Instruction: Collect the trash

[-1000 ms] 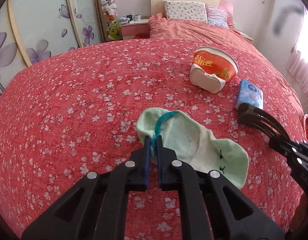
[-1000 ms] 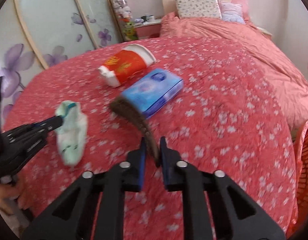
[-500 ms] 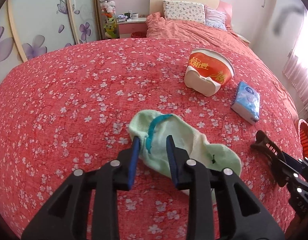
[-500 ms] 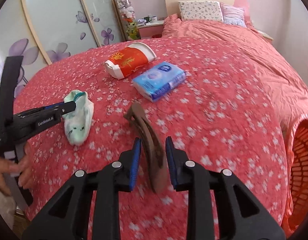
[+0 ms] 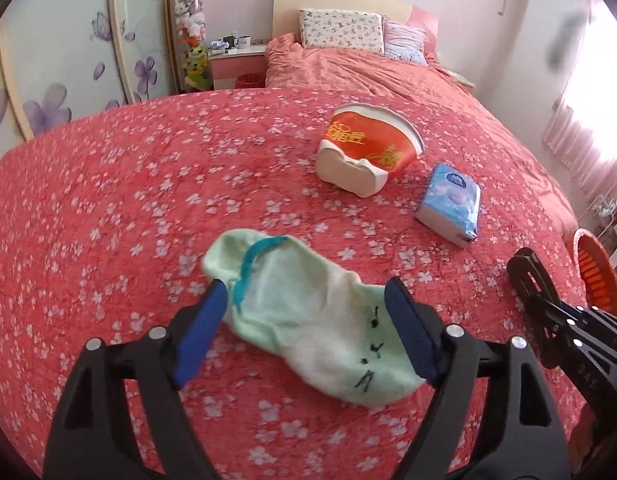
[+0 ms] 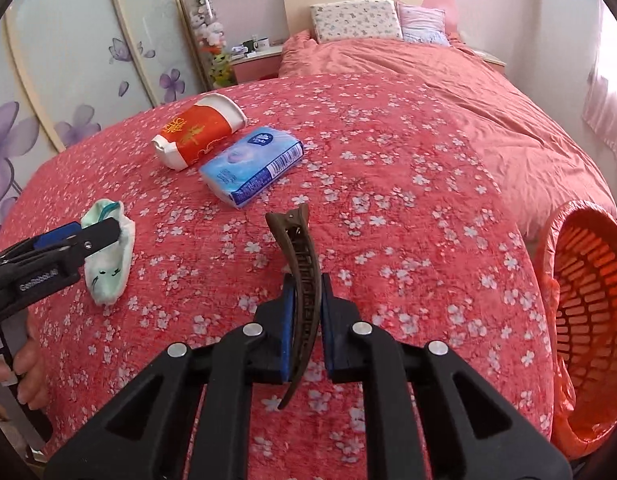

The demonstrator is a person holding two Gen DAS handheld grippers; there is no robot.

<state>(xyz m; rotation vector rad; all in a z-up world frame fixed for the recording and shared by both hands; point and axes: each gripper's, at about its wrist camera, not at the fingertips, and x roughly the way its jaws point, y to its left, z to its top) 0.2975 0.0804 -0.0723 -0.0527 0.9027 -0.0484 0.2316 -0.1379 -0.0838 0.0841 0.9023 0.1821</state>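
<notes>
A pale green sock [image 5: 308, 320] lies flat on the red floral bedspread [image 5: 108, 200]. My left gripper [image 5: 306, 285] straddles it with its jaws opening wide, and the blue pads [image 5: 200, 332] stand clear of the cloth. My right gripper [image 6: 306, 282] is closing on a brown hair clip [image 6: 300, 248], which sits upright between the pads and sticks out past them at both ends. In the right wrist view the sock [image 6: 108, 264] and the left gripper [image 6: 88, 236] are at the left. An orange noodle cup [image 5: 368, 148] lies on its side beside a blue tissue pack [image 5: 448, 204].
An orange slatted basket [image 6: 588, 320] with a bag liner stands off the bed's right edge. A person's hand [image 6: 28, 364] shows at the lower left. Pillows, a nightstand and sliding wardrobe doors are at the far end.
The left jaws went from shut on the sock's cuff to wide apart, and the sock settled flat on the bed. The right jaws loosened briefly, then closed on the clip again.
</notes>
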